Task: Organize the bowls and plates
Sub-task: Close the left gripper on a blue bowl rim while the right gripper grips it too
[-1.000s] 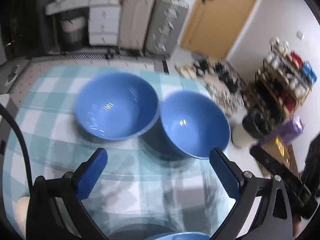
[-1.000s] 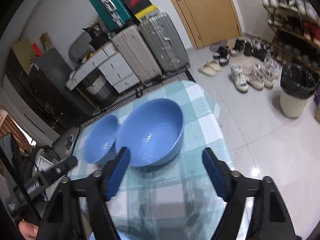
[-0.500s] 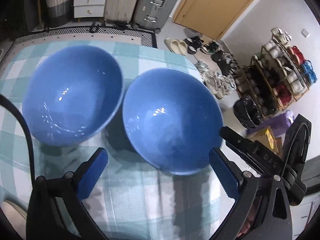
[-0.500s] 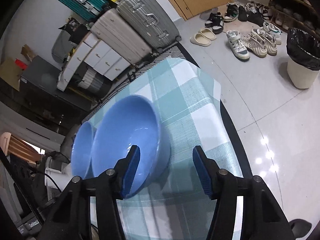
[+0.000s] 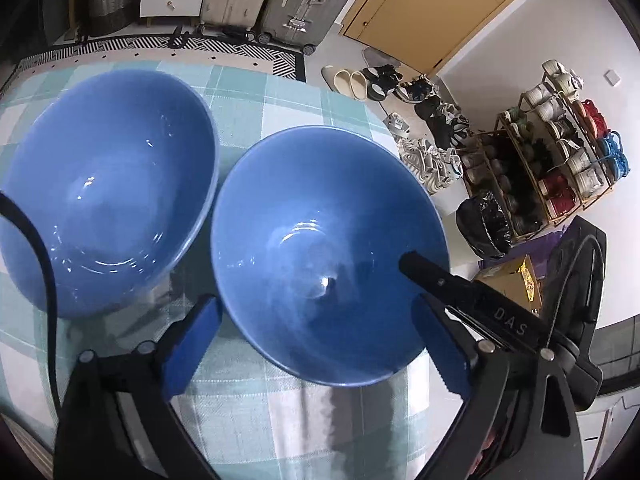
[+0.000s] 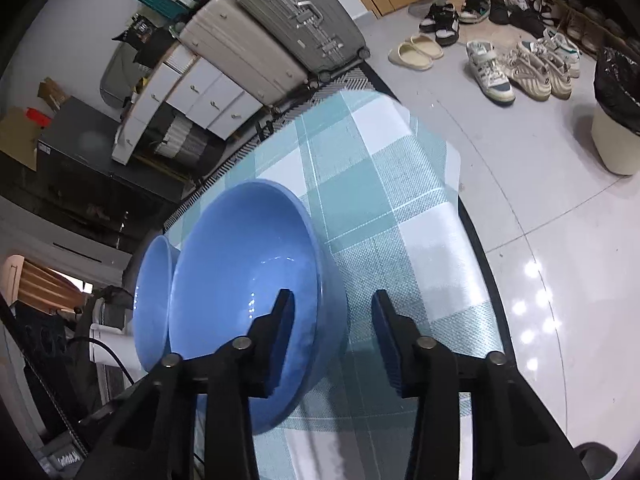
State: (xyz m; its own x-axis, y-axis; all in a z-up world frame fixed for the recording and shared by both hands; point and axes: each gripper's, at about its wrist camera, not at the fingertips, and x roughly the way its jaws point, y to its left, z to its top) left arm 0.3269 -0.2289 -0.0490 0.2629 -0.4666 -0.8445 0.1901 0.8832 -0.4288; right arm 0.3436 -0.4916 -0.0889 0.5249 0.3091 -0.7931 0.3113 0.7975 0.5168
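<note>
Both the left gripper (image 5: 316, 340) and right gripper (image 6: 332, 336) are black-framed with blue ridged pads and silver screws.

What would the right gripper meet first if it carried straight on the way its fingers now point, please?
Probably the rim of the nearer blue bowl: the right gripper is open and straddles that rim, one finger inside and the other outside over the checked tablecloth. Depth is hard to judge.

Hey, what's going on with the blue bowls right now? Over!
Both grippers open. Right gripper straddles near bowl's rim, one finger inside. Left gripper waits at that bowl. Second bowl beside it.
</note>
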